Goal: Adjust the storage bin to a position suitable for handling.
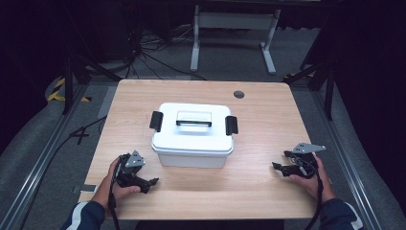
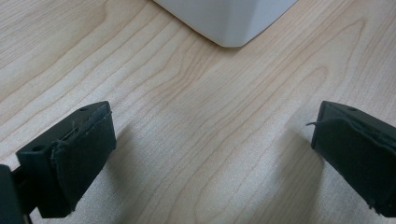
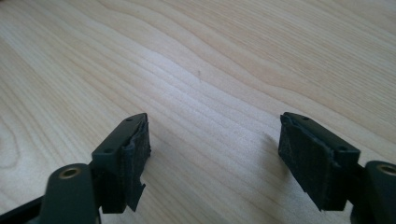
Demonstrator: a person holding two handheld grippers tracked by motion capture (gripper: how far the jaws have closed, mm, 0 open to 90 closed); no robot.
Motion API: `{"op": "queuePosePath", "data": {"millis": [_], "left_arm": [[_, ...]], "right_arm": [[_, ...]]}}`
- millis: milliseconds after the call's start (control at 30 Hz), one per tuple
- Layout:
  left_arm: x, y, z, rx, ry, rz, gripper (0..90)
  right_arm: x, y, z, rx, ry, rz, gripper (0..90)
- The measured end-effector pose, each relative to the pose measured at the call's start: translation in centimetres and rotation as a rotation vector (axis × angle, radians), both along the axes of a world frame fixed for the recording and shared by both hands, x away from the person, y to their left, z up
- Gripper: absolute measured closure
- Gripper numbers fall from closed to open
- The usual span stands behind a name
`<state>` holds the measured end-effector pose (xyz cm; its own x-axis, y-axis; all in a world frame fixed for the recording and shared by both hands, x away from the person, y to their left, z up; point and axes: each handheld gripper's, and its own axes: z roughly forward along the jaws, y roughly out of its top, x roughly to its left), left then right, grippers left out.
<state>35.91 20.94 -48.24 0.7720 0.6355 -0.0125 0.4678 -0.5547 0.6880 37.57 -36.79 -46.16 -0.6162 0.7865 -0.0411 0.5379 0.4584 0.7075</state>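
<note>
A white lidded plastic box [image 1: 193, 134] with black side latches is centred in the frame; the left gripper [image 1: 149, 182] and right gripper [image 1: 277, 166], jaws apart and empty, are rested beside it on the light wooden table [image 1: 268, 115], seemingly ready.

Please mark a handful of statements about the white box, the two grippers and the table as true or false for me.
1. The white box has its lid on. True.
2. The left gripper is clamped on one of the box's black latches. False: its jaws are apart with nothing between them, over bare table in front of the box's left corner.
3. The right gripper is open. True.
4. A latch sits on the box's right end. True.
5. The box stands at the table's far right corner. False: it stands near the middle.
</note>
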Motion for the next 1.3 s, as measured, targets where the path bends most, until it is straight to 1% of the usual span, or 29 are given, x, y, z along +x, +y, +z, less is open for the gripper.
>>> {"op": "queuePosePath", "data": {"millis": [100,167,200,300,400,433,567,633,733,767,800,867,967,1000,1100,1300], "left_arm": [[0.0,0.0,0.0,0.0,0.0,0.0,0.3],[0.0,0.0,0.0,0.0,0.0,0.0,0.4],[0.0,0.0,0.0,0.0,0.0,0.0,0.3],[0.0,0.0,0.0,-0.005,-0.002,0.001,0.4],[0.0,0.0,0.0,-0.001,0.003,-0.002,0.4],[0.0,0.0,0.0,-0.006,-0.003,0.001,0.4],[0.0,0.0,0.0,-0.005,-0.002,0.0,0.4],[0.0,0.0,0.0,-0.003,0.0,-0.003,0.4],[0.0,0.0,0.0,-0.004,-0.002,-0.001,0.5],[0.0,0.0,0.0,-0.002,0.0,-0.003,0.5],[0.0,0.0,0.0,-0.002,0.0,-0.003,0.5],[0.0,0.0,0.0,-0.002,0.0,-0.003,0.5],[0.0,0.0,0.0,-0.004,-0.003,-0.001,0.5],[0.0,0.0,0.0,-0.002,0.0,-0.003,0.5],[0.0,0.0,0.0,-0.002,0.0,-0.003,0.5],[0.0,0.0,0.0,-0.004,-0.003,-0.001,0.5]], "right_arm": [[0.0,0.3,0.4,-0.058,-0.003,0.029,27.9],[0.0,0.5,0.7,-0.081,0.004,0.048,28.7],[0.0,0.5,0.9,-0.086,0.01,0.056,29.3],[0.1,0.5,1.7,-0.083,0.003,0.066,30.6],[0.1,0.7,3.1,-0.079,-0.011,0.081,31.4],[0.2,0.9,3.6,-0.079,-0.016,0.089,31.8],[0.4,1.7,5.7,-0.095,-0.036,0.125,33.2],[0.6,2.4,6.7,-0.097,-0.042,0.153,33.9],[0.8,3.5,8.2,-0.117,-0.061,0.188,34.9],[0.8,3.5,8.2,-0.117,-0.061,0.188,34.9],[0.8,3.9,8.7,-0.115,-0.063,0.203,35.0],[1.0,4.7,9.8,-0.132,-0.076,0.229,35.3],[1.2,5.6,11.3,-0.142,-0.087,0.244,35.0],[1.3,6.0,11.9,-0.148,-0.102,0.254,35.0],[1.5,6.8,13.1,-0.148,-0.116,0.27,34.7],[2.0,9.1,15.6,-0.188,-0.155,0.314,35.8]]}}
